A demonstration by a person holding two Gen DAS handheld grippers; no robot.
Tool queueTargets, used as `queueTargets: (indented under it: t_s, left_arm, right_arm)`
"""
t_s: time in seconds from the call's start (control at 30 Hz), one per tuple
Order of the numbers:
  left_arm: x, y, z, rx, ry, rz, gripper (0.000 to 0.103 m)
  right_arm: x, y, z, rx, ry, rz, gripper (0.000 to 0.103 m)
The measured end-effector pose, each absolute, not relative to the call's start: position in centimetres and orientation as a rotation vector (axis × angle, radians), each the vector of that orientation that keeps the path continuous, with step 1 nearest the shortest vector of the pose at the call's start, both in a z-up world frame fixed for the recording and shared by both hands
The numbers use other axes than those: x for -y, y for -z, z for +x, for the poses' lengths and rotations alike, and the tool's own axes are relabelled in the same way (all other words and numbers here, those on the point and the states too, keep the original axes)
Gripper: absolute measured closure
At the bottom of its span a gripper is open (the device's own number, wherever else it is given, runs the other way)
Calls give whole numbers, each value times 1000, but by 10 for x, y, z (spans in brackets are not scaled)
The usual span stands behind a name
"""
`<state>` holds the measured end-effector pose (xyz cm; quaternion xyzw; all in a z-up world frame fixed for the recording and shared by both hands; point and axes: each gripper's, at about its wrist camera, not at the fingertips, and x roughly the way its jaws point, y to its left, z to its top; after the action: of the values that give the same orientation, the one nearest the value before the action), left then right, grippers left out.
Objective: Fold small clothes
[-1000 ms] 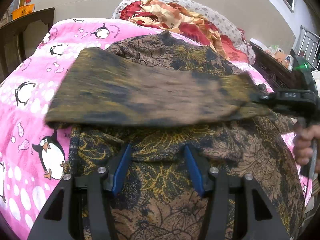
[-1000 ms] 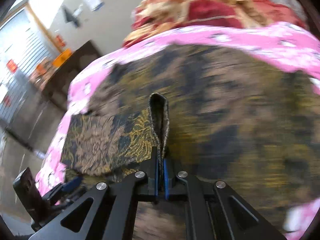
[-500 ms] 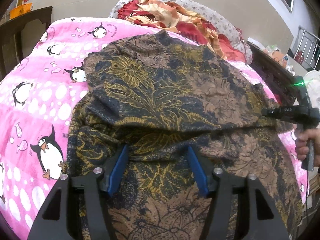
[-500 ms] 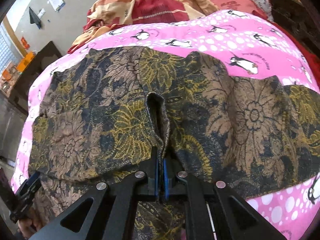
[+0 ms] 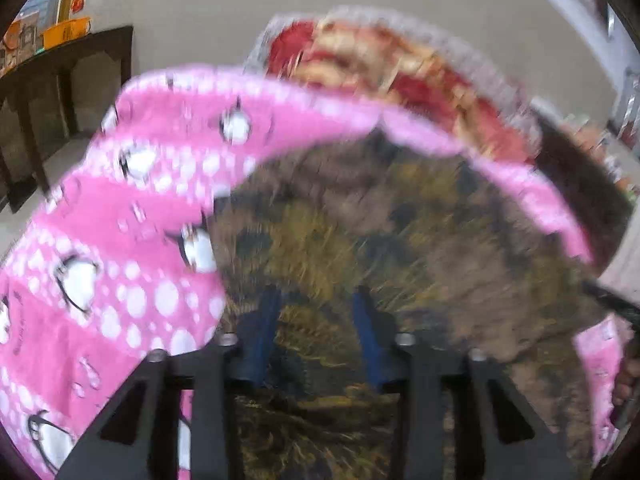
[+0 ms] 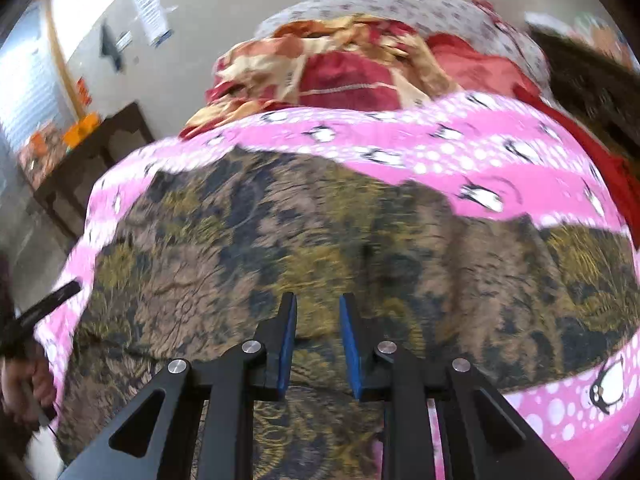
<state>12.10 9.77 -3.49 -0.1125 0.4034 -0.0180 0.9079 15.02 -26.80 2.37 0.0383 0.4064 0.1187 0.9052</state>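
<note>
A brown, gold and navy floral garment (image 5: 400,248) lies folded on a pink penguin-print blanket (image 5: 100,248); it also shows in the right wrist view (image 6: 320,248). My left gripper (image 5: 316,304) is open and empty over the garment's near edge. My right gripper (image 6: 318,304) is open and empty above the garment's near edge, with blue pads (image 6: 288,340) apart. The left wrist view is blurred. The right gripper's black body (image 5: 612,300) shows at the right edge of the left wrist view, and the left gripper (image 6: 44,304) at the left edge of the right wrist view.
A pile of red and cream cloth (image 6: 340,68) lies at the far end of the bed, against a grey patterned pillow (image 6: 392,4). A dark wooden table (image 6: 92,152) stands at the left with orange things on it. Dark furniture (image 6: 592,76) is at the right.
My right gripper has let go of the garment fold and opened. The flap it carried across now lies flat on the garment. Both grippers have drawn back and the left view has swung.
</note>
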Motion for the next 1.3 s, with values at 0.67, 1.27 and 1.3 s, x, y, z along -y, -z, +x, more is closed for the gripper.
queueTargets:
  t_s: [0.67, 1.27, 1.3]
  left_arm:
    - [-95, 63, 207, -919, -74, -149, 65]
    - [-50, 53, 120, -878, 40, -170, 46]
    - [-49, 49, 118, -866, 49, -180, 41]
  right_arm:
    - [266, 41, 228, -1005, -76, 82, 47]
    - [220, 9, 137, -959, -189, 8, 42]
    - [234, -2, 133, -931, -164, 19, 40]
